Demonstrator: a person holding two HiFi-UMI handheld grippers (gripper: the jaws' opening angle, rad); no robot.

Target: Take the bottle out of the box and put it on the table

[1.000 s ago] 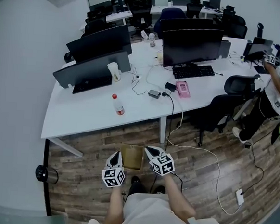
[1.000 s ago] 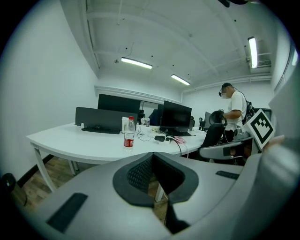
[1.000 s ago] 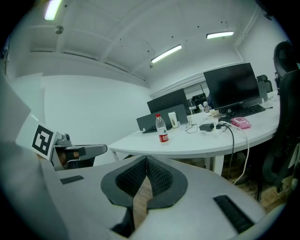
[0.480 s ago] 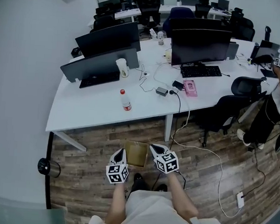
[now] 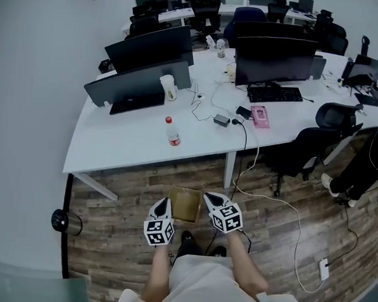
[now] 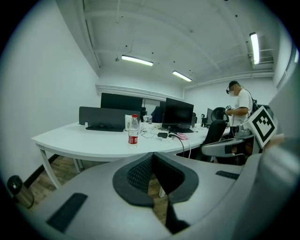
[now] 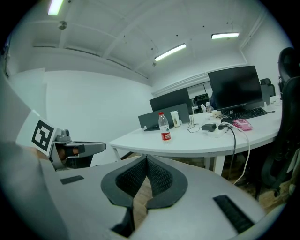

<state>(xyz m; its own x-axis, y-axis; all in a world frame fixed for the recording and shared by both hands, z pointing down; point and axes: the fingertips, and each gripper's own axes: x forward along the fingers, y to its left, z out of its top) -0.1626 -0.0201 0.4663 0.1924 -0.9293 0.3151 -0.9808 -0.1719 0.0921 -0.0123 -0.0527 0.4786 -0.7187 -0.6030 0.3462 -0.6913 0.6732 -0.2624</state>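
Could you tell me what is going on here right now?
A person stands holding a gripper in each hand, low over the wooden floor. The left tongs and the right tongs are both closed with nothing between them. A cardboard box sits on the floor between the two. The red-capped bottle stands upright on the white table, so neither gripper is handling anything.

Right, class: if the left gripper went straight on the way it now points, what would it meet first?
Probably the front edge of the white table, a little right of the bottle: the left gripper, jaws shut and empty, aims there. Depth is unclear; it might pass beneath to the floor.
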